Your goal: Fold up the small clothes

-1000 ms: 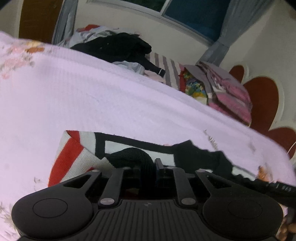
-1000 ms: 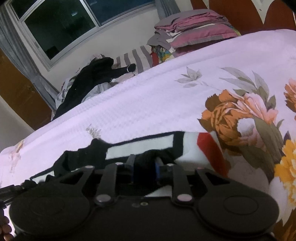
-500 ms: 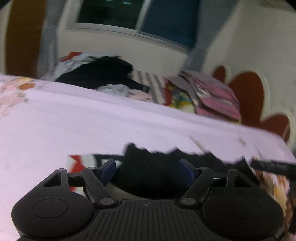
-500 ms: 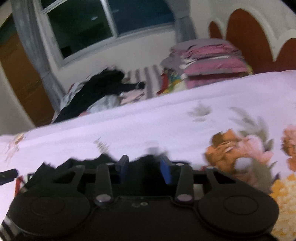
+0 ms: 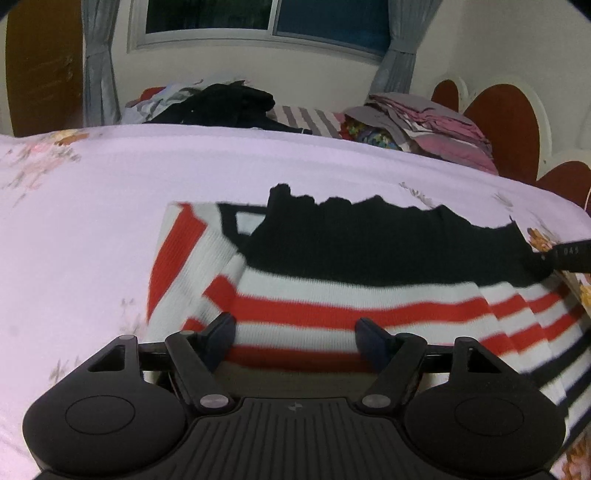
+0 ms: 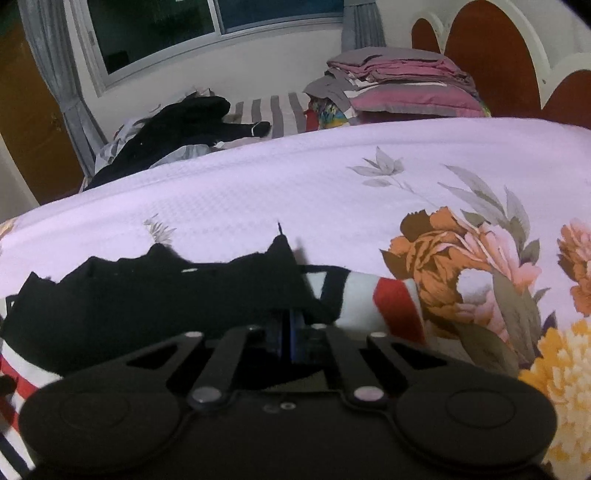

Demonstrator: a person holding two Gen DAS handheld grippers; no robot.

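Left gripper (image 5: 295,330): jaws stood wide apart and clasped nothing; the two fingers straddled the near red-and-white striped band of the garment, pads clear of the cloth as far as could be told.

Right gripper (image 6: 291,332): jaws were closing, nearly together. The black edge of the garment lay over and around the fingertips; it appeared pinched between them, though the contact itself was hidden under the fold.

Garment (image 5: 351,288): one small knitted piece, white with red stripes, black trim and a black panel (image 5: 388,247) folded down across its upper part, the panel's far edge ragged in outline. It lay flat on the bedspread (image 5: 110,206), just ahead of both grippers, one sleeve or side flap turned out at its left end in the left wrist view. In the right wrist view the same piece (image 6: 147,295) ended in a red-and-white cuff (image 6: 388,302) beside the large printed flowers.

Handling, as judged: light, soft, ribbed knit; no stiffness, so any lifted edge would sag and drag the layers beneath. Not slippery, not fragile, but stretchy; a grip on a single layer would likely pull the fold apart. Best taken at a hem or folded edge, near the corners, both layers together, one gripper at each end.

Surroundings: pale lilac bedspread with flower print; loose heap of dark clothes (image 5: 221,107) and a stack of folded linen (image 5: 436,129) at the far side, well apart from the garment; window (image 5: 258,18) and curtains beyond.
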